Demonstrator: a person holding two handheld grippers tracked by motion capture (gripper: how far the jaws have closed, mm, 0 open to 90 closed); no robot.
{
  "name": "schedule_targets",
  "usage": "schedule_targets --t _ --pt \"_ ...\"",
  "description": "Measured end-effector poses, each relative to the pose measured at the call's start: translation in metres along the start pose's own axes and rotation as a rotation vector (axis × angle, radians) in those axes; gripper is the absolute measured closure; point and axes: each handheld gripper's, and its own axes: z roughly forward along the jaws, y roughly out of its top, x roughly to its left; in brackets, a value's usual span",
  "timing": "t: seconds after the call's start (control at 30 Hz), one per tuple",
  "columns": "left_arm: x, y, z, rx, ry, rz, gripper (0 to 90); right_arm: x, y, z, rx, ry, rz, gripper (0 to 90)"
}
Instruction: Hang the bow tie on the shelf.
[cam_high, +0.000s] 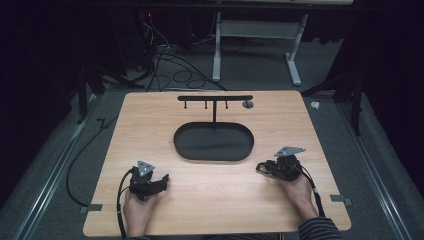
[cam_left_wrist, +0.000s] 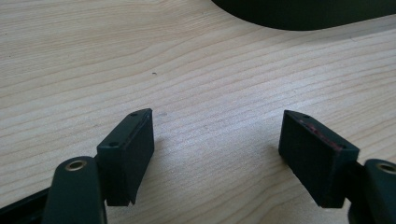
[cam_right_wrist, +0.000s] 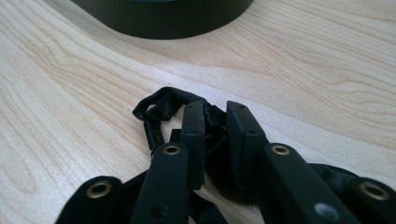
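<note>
— What did the right gripper (cam_right_wrist: 215, 121) have? Its fingers (cam_right_wrist: 194, 135) looked nearly together.

— They were clamped on a black strap (cam_right_wrist: 161, 105), a crumpled band looped over itself. It lay on the table (cam_high: 210, 195) just right of the black oval tray (cam_high: 214, 142), and I couldn't tell which way it ran.

— And the left gripper (cam_left_wrist: 217, 140)?

— Jaws stood wide apart over bare wood, left of that tray.

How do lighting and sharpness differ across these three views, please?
High view: dim and soft, the wooden table lit while the floor around it falls to black. Left gripper view: brighter, grain crisp, faint shadows beside the open left hand-held gripper. Right gripper view: the nearest jaw parts blur, while the black strap between the jaws reads clearly.
</note>
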Motion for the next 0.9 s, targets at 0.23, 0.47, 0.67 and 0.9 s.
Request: schedule_targets --t 0.23,0.47,0.67,0.9 --pt "0.000 0.000 0.000 0.000 0.000 0.000 27.1 0.002 0.000 -0.004 -0.021 -0.012 -0.014 82.7" --pt "0.000 0.000 0.000 0.000 0.000 0.001 27.1 0.002 0.003 -0.021 -0.093 -0.026 0.002 82.9" --pt "0.000 0.000 0.000 0.000 -0.001 0.000 27.1 0.002 0.013 -0.038 -0.160 -0.035 0.012 83.1" --pt "0.000 0.000 0.000 0.000 -0.001 0.000 27.1 0.004 0.028 -0.051 -0.218 -0.037 0.009 83.1"
